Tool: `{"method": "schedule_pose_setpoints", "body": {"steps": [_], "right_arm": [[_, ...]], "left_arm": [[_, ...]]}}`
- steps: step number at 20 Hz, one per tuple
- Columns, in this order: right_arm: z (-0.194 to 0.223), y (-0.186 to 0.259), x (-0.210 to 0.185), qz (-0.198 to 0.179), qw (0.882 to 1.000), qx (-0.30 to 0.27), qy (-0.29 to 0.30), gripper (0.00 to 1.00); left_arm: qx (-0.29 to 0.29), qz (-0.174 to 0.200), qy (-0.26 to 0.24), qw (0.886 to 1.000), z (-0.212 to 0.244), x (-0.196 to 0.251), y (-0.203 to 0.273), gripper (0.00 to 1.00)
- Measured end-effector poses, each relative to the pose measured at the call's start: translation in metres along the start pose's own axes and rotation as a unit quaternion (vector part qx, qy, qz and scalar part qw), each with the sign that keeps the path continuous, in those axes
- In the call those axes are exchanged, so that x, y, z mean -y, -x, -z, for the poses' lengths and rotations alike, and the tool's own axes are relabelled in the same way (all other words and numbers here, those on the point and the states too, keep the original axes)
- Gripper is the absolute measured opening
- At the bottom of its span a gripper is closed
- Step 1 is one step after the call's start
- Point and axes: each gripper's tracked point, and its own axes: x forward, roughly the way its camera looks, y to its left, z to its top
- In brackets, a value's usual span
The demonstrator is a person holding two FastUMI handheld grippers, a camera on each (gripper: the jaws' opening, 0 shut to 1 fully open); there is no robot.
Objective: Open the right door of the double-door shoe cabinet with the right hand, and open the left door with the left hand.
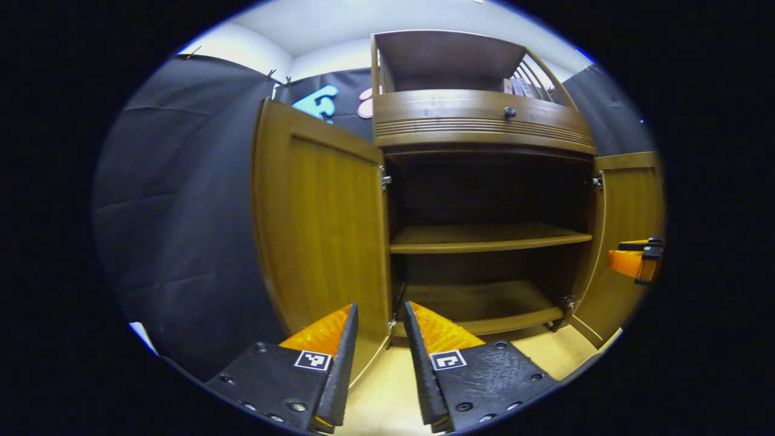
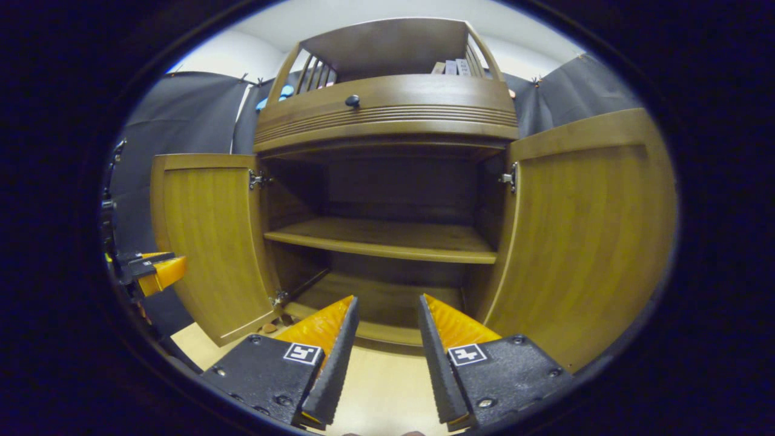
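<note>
- Left gripper [image 1: 380, 315]: 2 fingers [image 1: 345, 339] parted with a narrow gap, nothing between them, aimed at the hinge side of the left door.
- Left door [image 1: 321, 224] just beyond the left finger, swung wide open, inner face turned toward the camera, long axis upright, hinged at its right edge to the cabinet frame.
- Right gripper [image 2: 385, 321]: 2 fingers [image 2: 339, 345] parted a little wider, nothing held, aimed into the lower compartment.
- Right door [image 2: 587, 236] lying off to the right of those fingers, also swung fully out, upright, hinged at its left edge.
- Beyond both pairs of fingers: shoe cabinet [image 2: 387, 109] open across its front, middle shelf [image 2: 387, 239] and bottom board bare, top drawer with a small knob [image 2: 352, 100] closed.
- Other gripper visible far off at the edge in each view: the right one near the right door in the left gripper view, the left one beside the left door in the right gripper view.
- Judged state of task: both doors already open, no handle left to reach for; each gripper nearer its own door, so likely only a withdrawal straight back, away from the cabinet, without brushing either door's free edge.
- Floor [image 2: 387, 387] pale and bare beneath the fingers.
</note>
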Motion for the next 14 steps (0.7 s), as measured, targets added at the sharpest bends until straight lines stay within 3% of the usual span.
{"method": "schedule_pose_setpoints", "body": {"steps": [1, 3, 4, 5, 6, 10, 11, 13, 14], "right_arm": [[-0.004, 0.004, 0.002, 0.003, 1.000, 0.005, -0.002, 0.67], [-0.012, 0.011, 0.007, 0.010, 1.000, 0.014, -0.006, 0.72], [-0.016, 0.015, 0.008, 0.013, 1.000, 0.020, -0.007, 0.74], [-0.021, 0.019, 0.010, 0.016, 0.999, 0.027, -0.009, 0.80], [-0.025, 0.023, 0.013, 0.020, 0.999, 0.034, -0.011, 0.81], [-0.034, 0.032, 0.019, 0.021, 0.998, 0.052, -0.019, 0.87], [-0.036, 0.035, 0.021, 0.024, 0.998, 0.056, -0.021, 0.89], [-0.043, 0.040, 0.023, 0.026, 0.997, 0.070, -0.024, 0.89], [-0.048, 0.044, 0.024, 0.029, 0.996, 0.078, -0.025, 0.92]], "left_arm": [[0.008, 0.012, 0.003, 1.000, -0.006, 0.011, -0.001, 0.60], [0.023, 0.036, 0.010, 0.999, -0.021, 0.034, -0.003, 0.56], [0.029, 0.046, 0.012, 0.998, -0.027, 0.043, -0.003, 0.60], [0.035, 0.057, 0.016, 0.998, -0.033, 0.054, -0.002, 0.84], [0.040, 0.069, 0.019, 0.997, -0.039, 0.064, 0.000, 0.77], [0.058, 0.121, 0.021, 0.991, -0.058, 0.101, 0.006, 0.87], [0.061, 0.127, 0.020, 0.990, -0.060, 0.106, 0.007, 0.96], [0.068, 0.136, 0.015, 0.988, -0.067, 0.112, 0.012, 1.00], [0.073, 0.140, 0.015, 0.987, -0.072, 0.114, 0.014, 0.94]]}}
